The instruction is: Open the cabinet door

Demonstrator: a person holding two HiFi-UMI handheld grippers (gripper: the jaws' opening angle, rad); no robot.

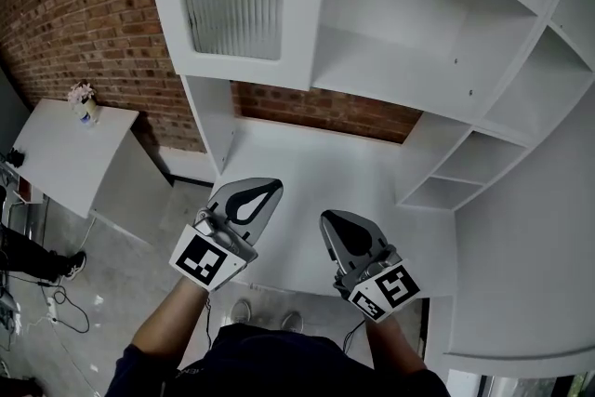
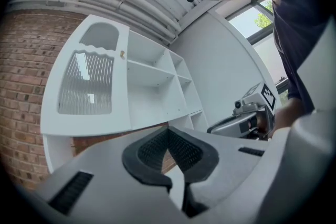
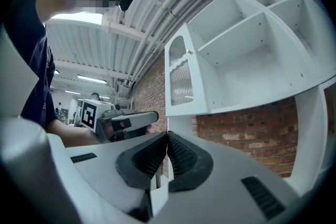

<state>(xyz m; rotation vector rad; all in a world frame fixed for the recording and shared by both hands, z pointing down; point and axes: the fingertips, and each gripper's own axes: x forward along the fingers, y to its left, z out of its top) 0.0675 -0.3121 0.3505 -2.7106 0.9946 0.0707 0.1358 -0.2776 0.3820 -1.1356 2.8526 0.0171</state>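
The cabinet door (image 1: pixel 232 5), white with a ribbed glass pane, sits in the upper left of the head view. It looks closed against the cabinet, with open shelves (image 1: pixel 418 23) to its right. A small knob (image 2: pixel 122 53) shows near the door's inner edge, close to its top. Both claws are low in the frame over the white bench (image 1: pixel 307 163), well apart from the door. The left claw (image 1: pixel 265 192) has its jaws pressed together with nothing between them, and the right claw (image 1: pixel 333 223) is likewise closed and empty; each claw's own view confirms this. The door has not been touched, so the whole task lies ahead. The knob is the main risk: it is small and probably smooth, so a claw that closes off-centre or too lightly could slip off as the pull begins. A claw brought up closed could simply bump the knob or knock the glass pane instead of gripping. Pulling straight out, rather than along the door's swing, could strain the hinge or twist the knob free. The idle claw could also end up in the path of the opening door.
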